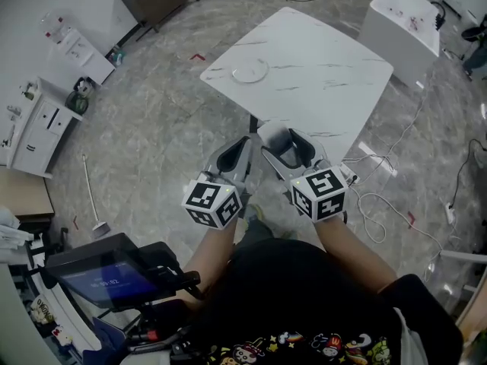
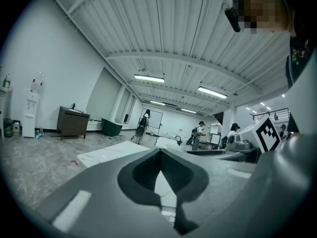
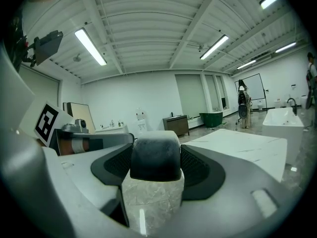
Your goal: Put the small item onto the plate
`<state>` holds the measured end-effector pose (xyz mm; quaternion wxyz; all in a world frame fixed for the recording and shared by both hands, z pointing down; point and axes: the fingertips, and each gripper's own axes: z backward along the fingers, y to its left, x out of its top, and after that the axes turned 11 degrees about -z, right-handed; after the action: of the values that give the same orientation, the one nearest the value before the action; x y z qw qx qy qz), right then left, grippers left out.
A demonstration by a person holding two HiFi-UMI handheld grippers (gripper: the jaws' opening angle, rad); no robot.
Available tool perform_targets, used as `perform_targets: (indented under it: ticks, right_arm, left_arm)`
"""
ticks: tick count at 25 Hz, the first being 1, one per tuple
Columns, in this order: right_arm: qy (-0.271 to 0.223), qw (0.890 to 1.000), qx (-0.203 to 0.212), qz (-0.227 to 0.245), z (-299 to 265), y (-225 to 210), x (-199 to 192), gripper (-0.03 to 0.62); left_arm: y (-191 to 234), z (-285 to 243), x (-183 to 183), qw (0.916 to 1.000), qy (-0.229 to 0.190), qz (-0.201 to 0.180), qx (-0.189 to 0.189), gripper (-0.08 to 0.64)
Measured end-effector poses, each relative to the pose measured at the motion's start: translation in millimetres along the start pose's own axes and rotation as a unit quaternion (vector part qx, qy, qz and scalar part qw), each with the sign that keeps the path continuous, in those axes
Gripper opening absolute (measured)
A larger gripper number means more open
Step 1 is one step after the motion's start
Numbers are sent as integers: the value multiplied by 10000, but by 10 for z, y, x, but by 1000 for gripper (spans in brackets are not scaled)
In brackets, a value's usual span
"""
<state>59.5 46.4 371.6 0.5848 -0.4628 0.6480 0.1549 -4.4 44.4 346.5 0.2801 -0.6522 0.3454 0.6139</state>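
Dark, rounded small item [image 3: 154,155] sits clamped between the jaws of the right gripper [image 1: 284,141], close to the body by the table's near corner. Left gripper [image 2: 160,151]: jaws tip to tip, nothing between. Plate [image 1: 265,73] bare, on the far-left part of the white marble table [image 1: 327,74], well apart from both grippers. Step in hand: carry. Next move likely calls for a reach forward-left over the plate, a gentle lowering, then parting the jaws.

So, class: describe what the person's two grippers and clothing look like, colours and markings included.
The left gripper and right gripper have pale grey shells, with dark grey pads inside the fingers. Each carries a white cube printed with black square markers. The person wears a black top with cartoon prints.
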Motion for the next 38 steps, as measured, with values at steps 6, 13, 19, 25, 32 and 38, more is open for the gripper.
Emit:
perform_targets:
  ticks: [6, 13, 19, 25, 32, 38]
  right_arm:
    - [-8, 9998, -208, -16, -471, 64, 107, 327]
    - [8, 9985, -543, -47, -827, 97, 178, 327]
    - [12, 9969, -784, -48, -1141, 143, 264, 327]
    - [32, 9959, -901, -44, -1261, 176, 256, 327]
    - [15, 9945, -1040, 82, -1303, 144, 241, 327]
    - [105, 9944, -1045, 65, -1434, 66, 158, 327]
  left_arm:
    - [506, -141, 25, 9998, 23, 13, -184, 1]
    - [933, -216, 44, 9993, 45, 31, -367, 0]
    - [1314, -259, 47, 9988, 96, 74, -485, 0]
    - [1471, -262, -35, 9983, 229, 51, -526, 0]
    - [1521, -302, -144, 9981, 382, -83, -469, 0]
    - [1582, -351, -250, 9974, 597, -129, -380, 0]
